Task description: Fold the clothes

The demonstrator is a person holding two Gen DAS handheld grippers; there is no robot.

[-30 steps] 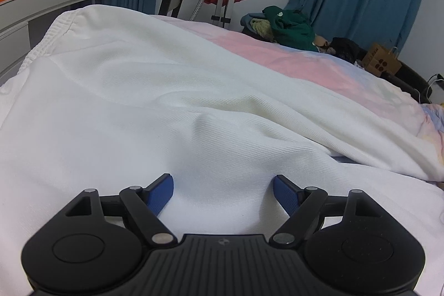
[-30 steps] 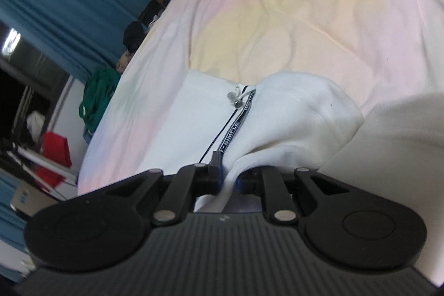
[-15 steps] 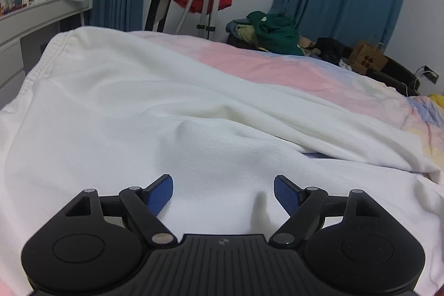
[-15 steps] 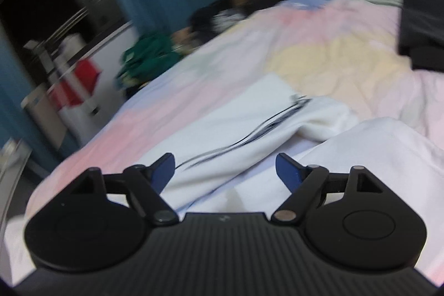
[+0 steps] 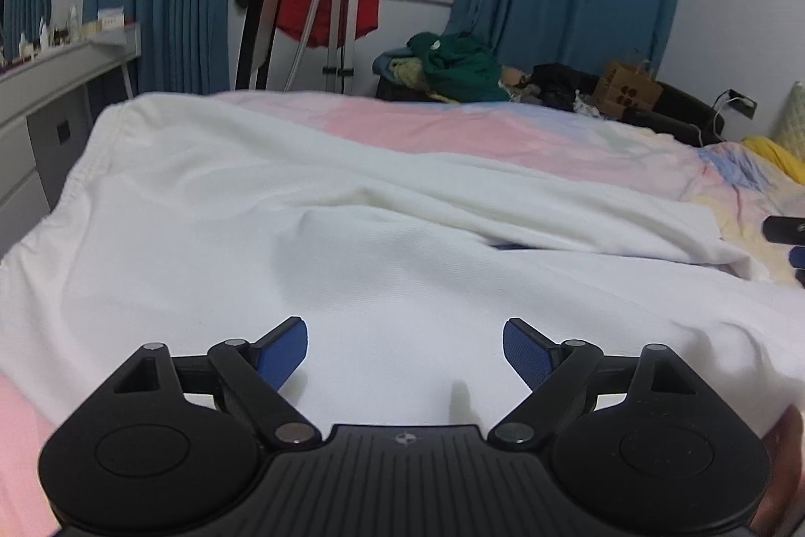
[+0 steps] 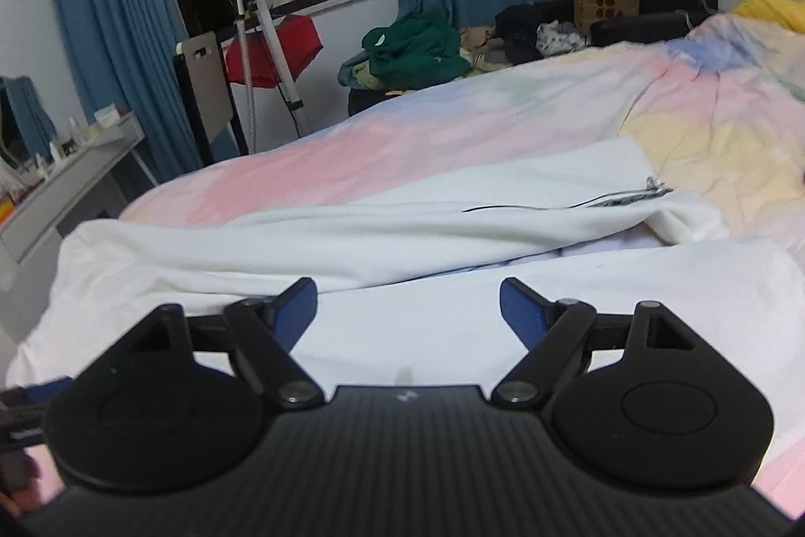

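Here both the left gripper (image 5: 405, 348) and right gripper (image 6: 407, 310) gape wide above the white garment (image 5: 352, 265).

No legible text anywhere; the drawstring's (image 6: 624, 199) printed lettering is too small to read.

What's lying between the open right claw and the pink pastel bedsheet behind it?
In the right wrist view, only the white knitted garment, folded over with its black drawstring, lies between the right claw and the pink pastel bedsheet.
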